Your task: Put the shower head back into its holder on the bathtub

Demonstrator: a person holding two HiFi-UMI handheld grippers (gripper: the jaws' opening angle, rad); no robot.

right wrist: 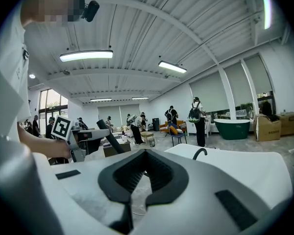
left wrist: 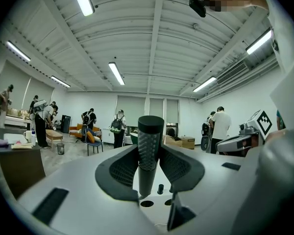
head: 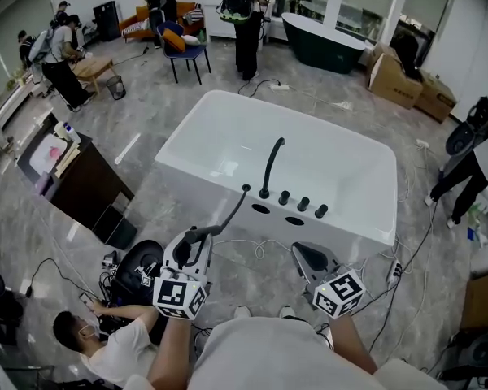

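Shower head (left wrist: 151, 146) held short of the tub deck

We have the left gripper (head: 192, 249) pinching the shower head across its ribbed grip, jaws pressed on either side. The wand reaches up and out toward the near edge of the bathtub (head: 358, 218). The right gripper (head: 311, 258) hangs beside it with jaws parted and nothing between them.

Two dark openings (head: 260, 209) sit in the deck just before the curved spout (head: 270, 165) and the row of knobs (head: 302, 204). We judge one of them to be the holder, though we cannot tell which.

To seat it well, we should bring the wand's end over the opening and tip the wand toward upright so it matches the bore. Then we lower it straight, minding the spout. We let go only once it rests under its own weight.
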